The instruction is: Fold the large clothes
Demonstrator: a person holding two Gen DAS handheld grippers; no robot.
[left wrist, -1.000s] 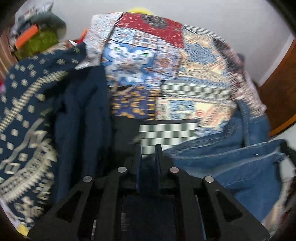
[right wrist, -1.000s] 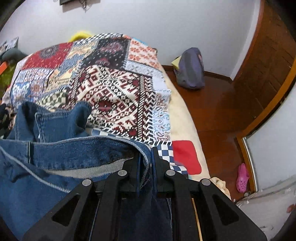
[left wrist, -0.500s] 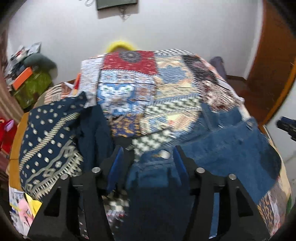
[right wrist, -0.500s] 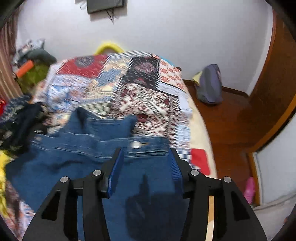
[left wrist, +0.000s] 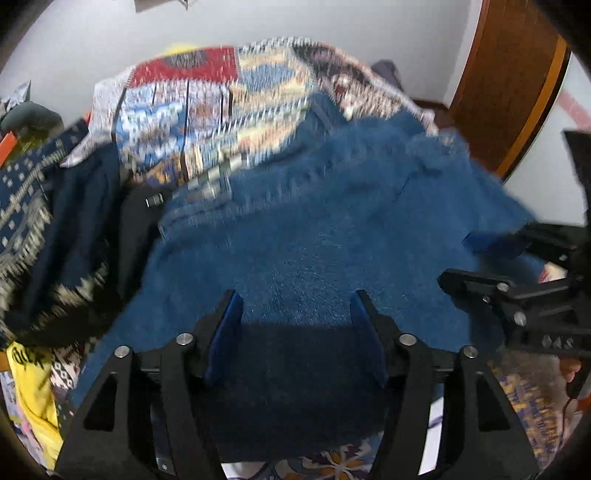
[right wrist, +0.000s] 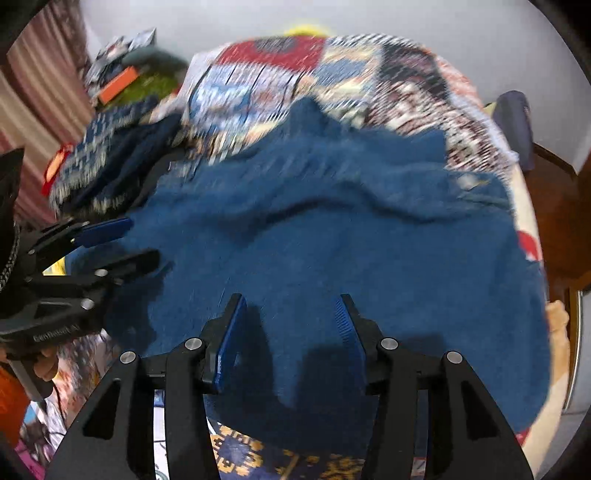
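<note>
Nearest, the left tool (left wrist: 296, 308) and right tool (right wrist: 290, 314) hover with fingers spread, pinching nothing, above the jeans (right wrist: 332, 251). The jeans lie spread flat on the bed's patchwork quilt (right wrist: 266, 85). Pale lettering on the left tool's body in the right view is too blurred to read. Left of the jeans lies a heap of dark patterned clothes (left wrist: 33, 206). Farthest: a white wall (left wrist: 332, 22).

jeans (left wrist: 332, 229) motion-blurred, seams unreadable, bed quilt (right wrist: 280, 77) pattern smeared, dark clothes pile (left wrist: 55, 206) cut off at left edge, right gripper (left wrist: 491, 264) cropped at frame edge
</note>
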